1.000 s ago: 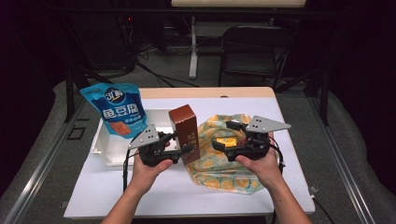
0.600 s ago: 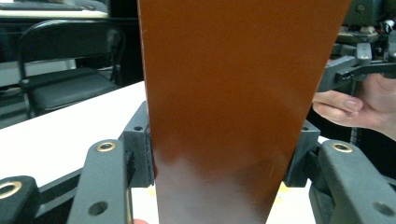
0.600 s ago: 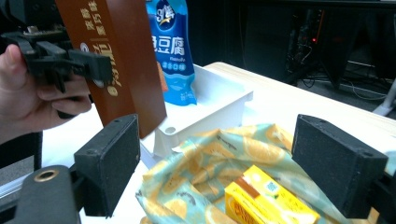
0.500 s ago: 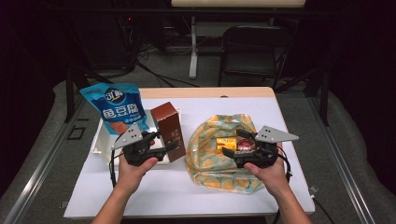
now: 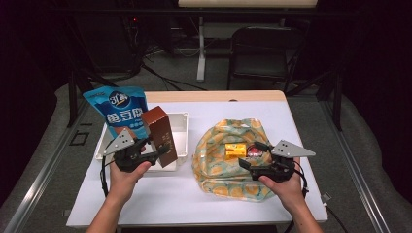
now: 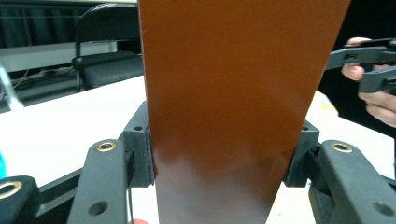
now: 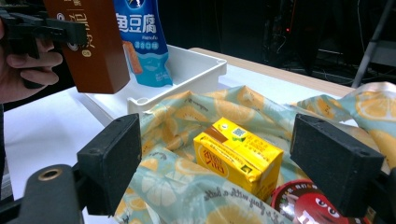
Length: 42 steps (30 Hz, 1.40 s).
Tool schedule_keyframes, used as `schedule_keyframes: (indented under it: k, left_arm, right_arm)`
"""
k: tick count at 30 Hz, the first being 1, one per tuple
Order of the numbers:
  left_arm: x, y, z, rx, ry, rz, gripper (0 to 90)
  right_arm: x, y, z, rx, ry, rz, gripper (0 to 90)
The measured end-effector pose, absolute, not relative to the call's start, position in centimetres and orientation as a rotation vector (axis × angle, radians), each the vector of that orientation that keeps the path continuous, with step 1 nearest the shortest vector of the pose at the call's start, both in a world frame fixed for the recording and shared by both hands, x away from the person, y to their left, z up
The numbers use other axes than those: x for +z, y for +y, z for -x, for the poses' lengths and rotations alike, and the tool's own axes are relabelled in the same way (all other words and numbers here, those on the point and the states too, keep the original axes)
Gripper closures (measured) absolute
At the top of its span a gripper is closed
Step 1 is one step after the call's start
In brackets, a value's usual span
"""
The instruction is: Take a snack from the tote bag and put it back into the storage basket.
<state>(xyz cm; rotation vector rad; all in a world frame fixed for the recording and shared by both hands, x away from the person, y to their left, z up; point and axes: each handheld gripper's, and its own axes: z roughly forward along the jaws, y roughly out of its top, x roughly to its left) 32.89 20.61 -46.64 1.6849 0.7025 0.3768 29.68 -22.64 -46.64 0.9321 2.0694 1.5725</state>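
A tall brown box (image 5: 159, 135) is clamped between the jaws of my left gripper (image 5: 156, 154) and hangs tilted over the front right part of the white tray (image 5: 180, 127). Its plain brown face (image 6: 233, 93) fills the space in the left gripper (image 6: 223, 161). A blue snack pouch (image 5: 118, 111) stands in the tray behind it. My right gripper (image 5: 250, 160) is open at the mouth of the orange-print cloth bag (image 5: 218, 167). Between and beyond its jaws (image 7: 224, 163) lie a yellow carton (image 7: 238, 156) and a red round tin (image 7: 308, 205).
The bag takes up the right half of the white table (image 5: 160, 194). The tray sits at the left, with the pouch (image 7: 140, 42) leaning at its back. A black chair (image 5: 260, 53) and a stand stay beyond the far edge.
The left gripper has carried the brown box leftward, from beside the bag to over the tray. The right gripper has drifted slightly right and nearer, staying open at the bag.
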Motion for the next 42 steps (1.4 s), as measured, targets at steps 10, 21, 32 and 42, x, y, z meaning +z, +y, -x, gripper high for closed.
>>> schedule_keyframes:
  k: [10,21,32,42]
  left_arm:
    - [-48.0,22.0,-33.7,0.410,0.796,-1.716,43.5]
    - [-49.3,22.7,-34.6,0.427,0.900,-1.780,43.4]
    - [-49.9,22.7,-35.3,0.428,0.957,-1.839,43.4]
    - [-50.2,22.7,-36.1,0.417,1.021,-1.891,43.3]
  right_arm:
    - [-47.1,-22.7,-29.6,1.556,2.078,-0.933,17.1]
    - [-47.4,-22.7,-29.6,1.554,2.078,-0.944,17.9]
    - [-47.6,-22.6,-29.6,1.554,2.081,-0.946,18.1]
    - [-47.6,-22.6,-29.7,1.555,2.086,-0.953,18.2]
